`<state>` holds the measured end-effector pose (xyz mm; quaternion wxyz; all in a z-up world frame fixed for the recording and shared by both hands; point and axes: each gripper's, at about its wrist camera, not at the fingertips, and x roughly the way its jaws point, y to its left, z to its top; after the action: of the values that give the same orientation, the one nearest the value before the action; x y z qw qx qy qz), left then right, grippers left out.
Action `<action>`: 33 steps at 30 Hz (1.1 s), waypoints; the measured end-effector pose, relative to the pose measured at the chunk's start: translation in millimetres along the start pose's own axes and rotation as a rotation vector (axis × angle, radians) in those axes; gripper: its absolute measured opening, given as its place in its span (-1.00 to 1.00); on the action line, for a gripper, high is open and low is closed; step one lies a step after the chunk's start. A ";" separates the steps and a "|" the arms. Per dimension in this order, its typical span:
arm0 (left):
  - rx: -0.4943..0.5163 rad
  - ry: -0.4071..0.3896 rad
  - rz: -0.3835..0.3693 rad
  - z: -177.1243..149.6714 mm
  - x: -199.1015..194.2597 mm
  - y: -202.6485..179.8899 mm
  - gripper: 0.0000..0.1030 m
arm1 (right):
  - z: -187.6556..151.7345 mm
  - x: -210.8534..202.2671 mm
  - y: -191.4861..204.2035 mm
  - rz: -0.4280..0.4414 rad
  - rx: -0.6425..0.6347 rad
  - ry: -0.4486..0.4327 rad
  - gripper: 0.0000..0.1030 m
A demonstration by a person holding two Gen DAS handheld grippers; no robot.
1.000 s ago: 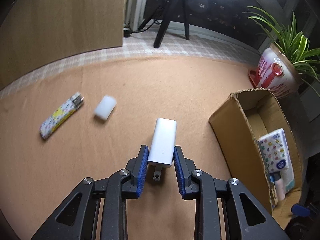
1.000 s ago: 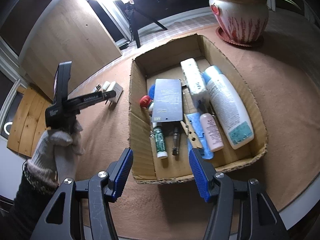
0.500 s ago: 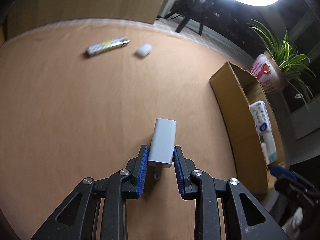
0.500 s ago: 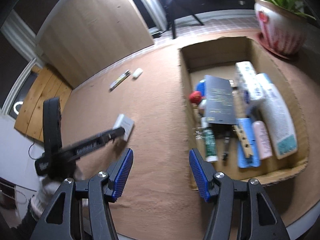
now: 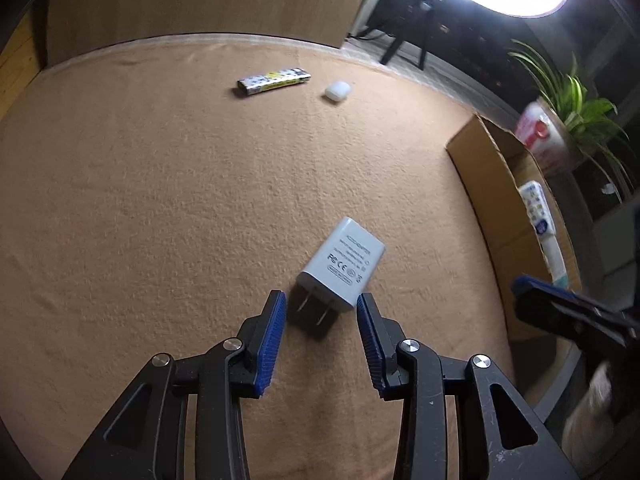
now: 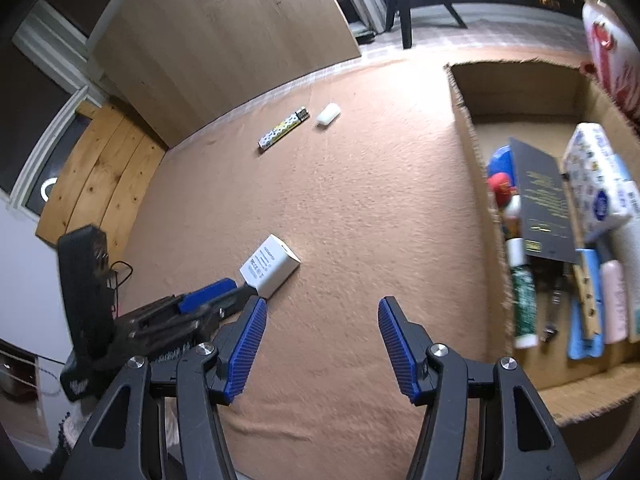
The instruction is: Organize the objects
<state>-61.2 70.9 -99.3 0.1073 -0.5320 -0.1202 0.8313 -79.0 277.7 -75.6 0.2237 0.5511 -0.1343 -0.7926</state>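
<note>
Now white charger (image 5: 343,267) lying flat, prongs toward left gripper (image 5: 321,334), jaws just opening (released); right gripper (image 6: 322,350) agape; cardboard box (image 6: 471,128) holding toiletries.

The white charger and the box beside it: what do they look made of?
White charger: looks like smooth hard plastic with a slight sheen, grey printed text, two metal prongs. Box: corrugated cardboard, matte brown, with ragged torn edges along the rim.
</note>
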 end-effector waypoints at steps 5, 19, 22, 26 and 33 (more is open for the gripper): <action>0.120 -0.001 0.016 5.5 0.1 -8.8 -0.05 | 13.6 30.1 0.3 0.066 0.067 0.068 0.06; 0.185 0.012 -0.097 8.8 3.9 -22.8 -0.08 | 23.6 67.6 -8.6 0.126 0.144 0.154 -0.17; 0.211 0.023 -0.113 5.2 6.1 -30.8 -0.08 | 25.3 70.8 -7.4 0.123 0.133 0.163 -0.26; 0.204 0.020 -0.111 5.7 8.8 -33.9 -0.05 | 26.2 72.7 -2.1 0.092 0.091 0.163 -0.38; 0.221 0.030 -0.100 3.4 17.5 -36.6 -0.10 | 28.0 73.6 8.7 0.072 0.023 0.159 -0.59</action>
<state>-69.6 110.6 -101.5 0.2085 -0.5228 -0.0529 0.8249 -124.9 232.3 -121.5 0.2556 0.6097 -0.1448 -0.7362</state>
